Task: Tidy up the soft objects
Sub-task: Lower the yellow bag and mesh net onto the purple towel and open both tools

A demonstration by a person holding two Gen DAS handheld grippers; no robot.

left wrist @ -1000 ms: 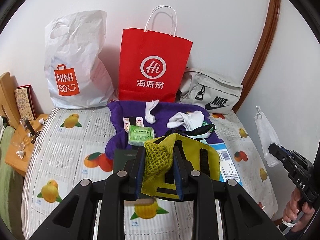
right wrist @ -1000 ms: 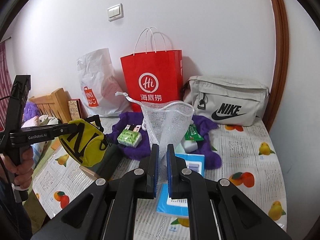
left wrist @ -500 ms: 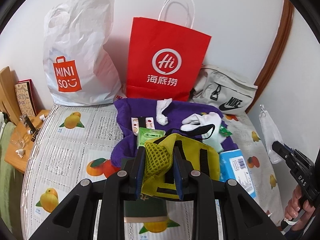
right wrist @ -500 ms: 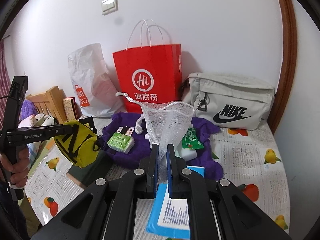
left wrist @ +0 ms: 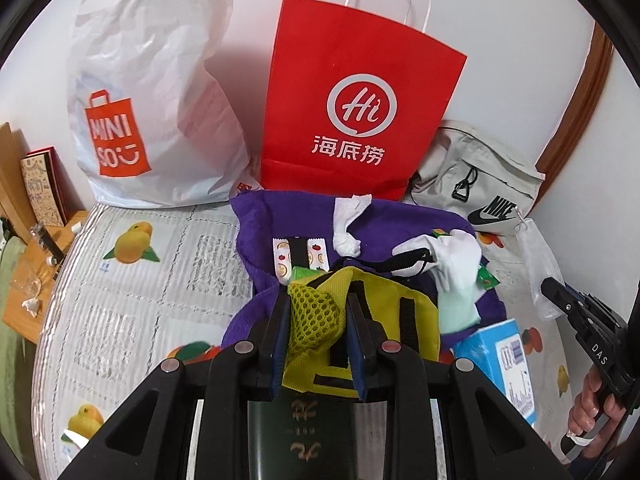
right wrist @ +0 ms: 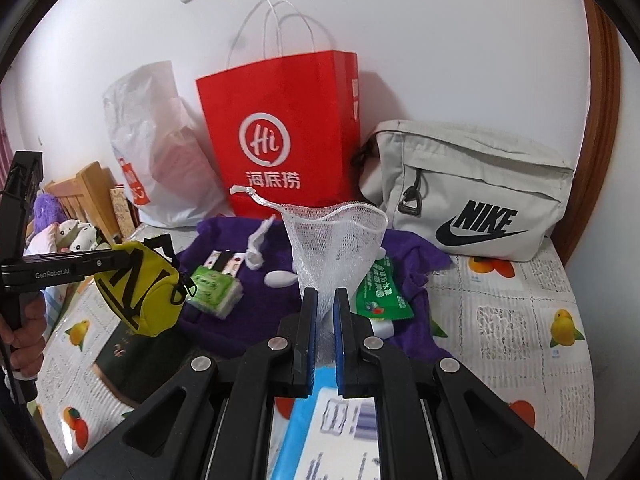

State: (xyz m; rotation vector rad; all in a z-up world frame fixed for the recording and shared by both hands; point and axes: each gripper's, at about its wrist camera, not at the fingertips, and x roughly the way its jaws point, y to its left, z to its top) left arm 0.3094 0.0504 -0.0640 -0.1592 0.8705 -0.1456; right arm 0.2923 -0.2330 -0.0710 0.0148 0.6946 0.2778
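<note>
My left hand-held gripper [left wrist: 316,320] pinches the yellow pouch [left wrist: 360,320], right hand-held gripper [right wrist: 325,320] the net bag [right wrist: 336,248] (thin hold, bottom only); it could slip w/ any jerk.

Right gripper [right wrist: 325,308] pinched tight on white mesh pouch [right wrist: 335,240], pouch standing up above the jaws, drawstring trailing left. Left gripper [right wrist: 116,260] at left edge, clamped on yellow pouch [right wrist: 138,294] hanging above a dark green book [right wrist: 128,354]. Hand [right wrist: 24,340] on its handle. Purple towel [right wrist: 416,280] spread on fruit-print bedcover [right wrist: 520,320], bearing green tissue pack [right wrist: 214,290], green sachet [right wrist: 382,294], white sock [right wrist: 256,250]. Against wall: red paper bag [right wrist: 280,132], white plastic bag [right wrist: 160,152], grey Nike bag [right wrist: 472,188]. Blue box [right wrist: 340,432] just below the jaws, blurred.
</note>
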